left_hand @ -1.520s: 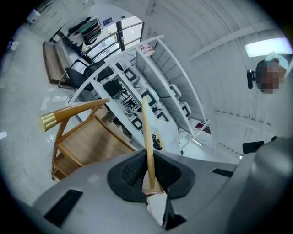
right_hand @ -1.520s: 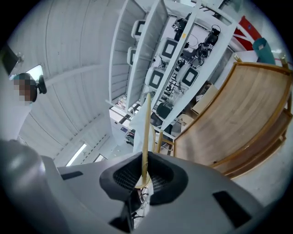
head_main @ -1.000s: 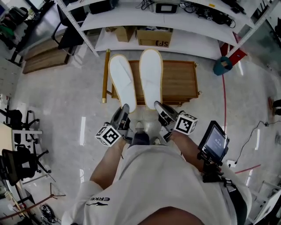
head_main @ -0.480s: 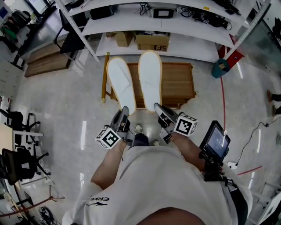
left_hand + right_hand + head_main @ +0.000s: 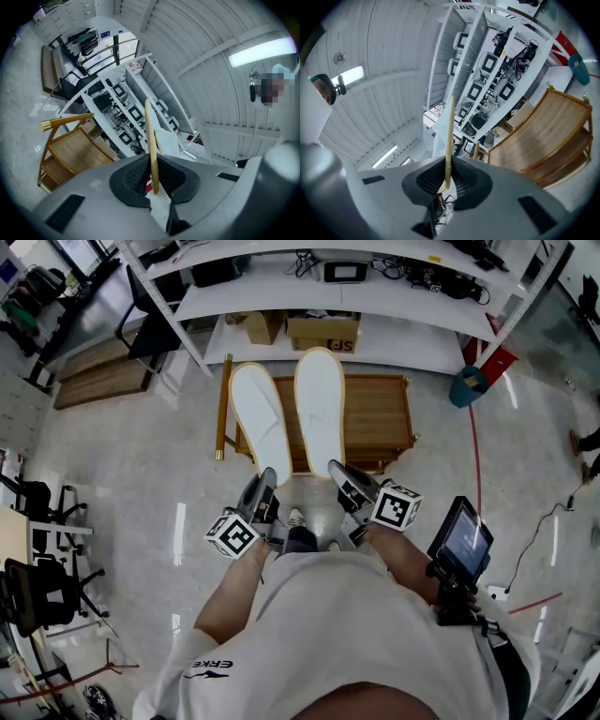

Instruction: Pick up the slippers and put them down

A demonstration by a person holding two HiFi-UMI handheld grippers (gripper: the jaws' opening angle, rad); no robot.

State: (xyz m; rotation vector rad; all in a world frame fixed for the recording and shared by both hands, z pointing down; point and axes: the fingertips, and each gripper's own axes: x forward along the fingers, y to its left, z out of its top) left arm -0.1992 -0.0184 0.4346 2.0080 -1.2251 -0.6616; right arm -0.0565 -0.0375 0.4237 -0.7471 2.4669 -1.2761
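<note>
You are still clamping one slipper in each gripper: the left gripper (image 5: 266, 476) is pinching the heel rim of the left slipper (image 5: 257, 413), and the right gripper (image 5: 339, 471) is pinching the right slipper (image 5: 321, 401). Both sets of jaws are standing narrow on the thin sole edge. Over the last second the pair is shifting only slightly against the wooden rack (image 5: 380, 418), then all but settling. Both slippers are hanging level in the air over the rack, so the putting-down is still waiting for you
</note>
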